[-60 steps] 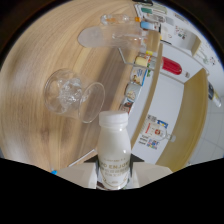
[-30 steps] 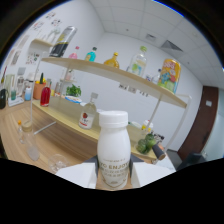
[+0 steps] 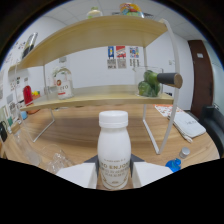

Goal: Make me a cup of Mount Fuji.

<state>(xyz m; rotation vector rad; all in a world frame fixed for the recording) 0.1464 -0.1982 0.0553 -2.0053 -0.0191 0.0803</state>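
A white plastic bottle (image 3: 113,150) with a white cap and dark lettering stands upright between my gripper's fingers (image 3: 80,175), and both press on its lower body. My gripper (image 3: 114,176) is shut on it and holds it above the wooden table (image 3: 195,150). Just left of the fingers lies clear glassware (image 3: 52,161) on the table. Beyond the bottle rises a wooden two-tier shelf (image 3: 100,100).
On the shelf's lower board stand a clear bottle with a red label (image 3: 61,83), a red item (image 3: 27,94) and a green bottle lying sideways (image 3: 157,82). A white flat object (image 3: 186,125) and a blue cap (image 3: 173,165) lie to the right. A dark door (image 3: 206,75) is far right.
The view has swung from looking down at the table and a glass to facing the shelf closely and more level. The white bottle has stayed in the fingers throughout.
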